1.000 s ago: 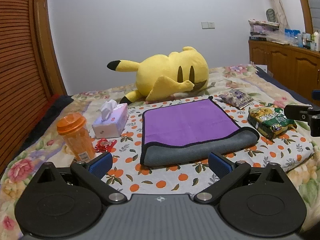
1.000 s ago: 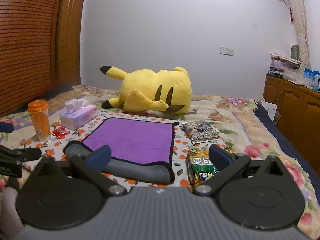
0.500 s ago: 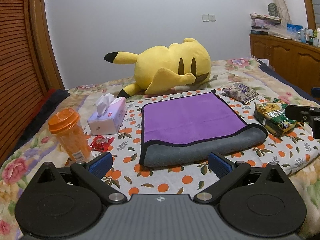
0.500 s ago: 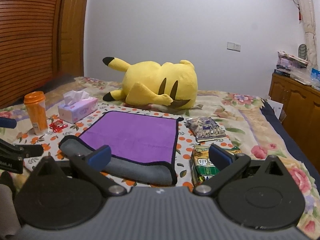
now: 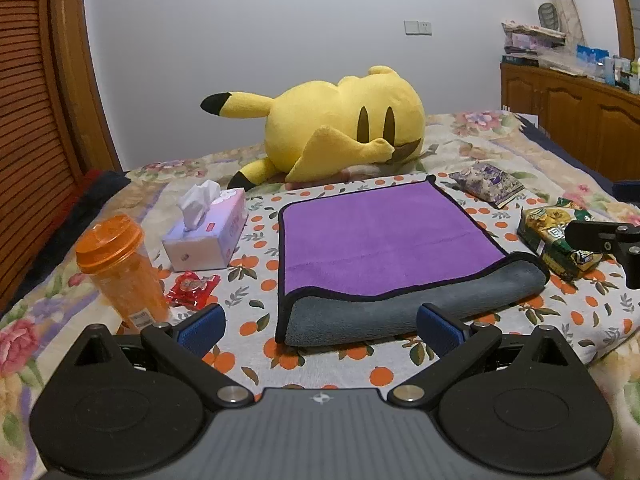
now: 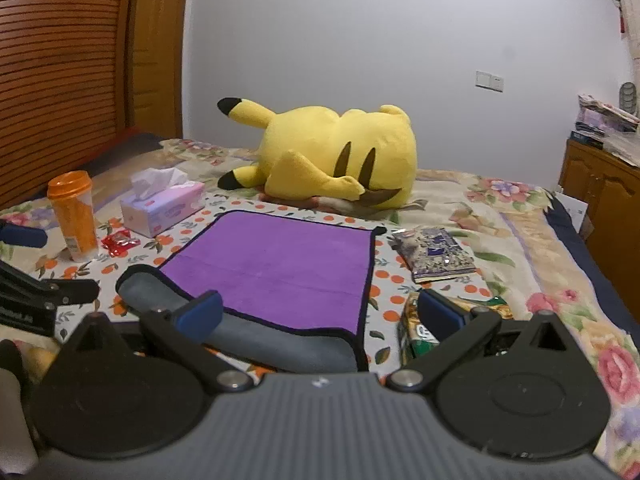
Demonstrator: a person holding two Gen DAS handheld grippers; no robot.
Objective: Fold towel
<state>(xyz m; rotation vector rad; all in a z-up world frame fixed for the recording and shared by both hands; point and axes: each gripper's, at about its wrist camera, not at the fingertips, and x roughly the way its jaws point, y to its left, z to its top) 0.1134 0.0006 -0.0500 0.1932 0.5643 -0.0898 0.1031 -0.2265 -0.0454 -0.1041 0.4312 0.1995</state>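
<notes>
towel (image 5: 384, 240) folded once, fold low centre | maybe another fold left | left tongs (image 5: 320, 326) and right tongs (image 6: 320, 312) both wide apart, empty

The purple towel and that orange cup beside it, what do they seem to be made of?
The towel looks like plush microfiber: matte, fuzzy purple face, grey back showing at the rolled fold, black stitched edging. The orange cup looks like translucent plastic with a glossy opaque lid, though tinted glass can't be ruled out.
</notes>
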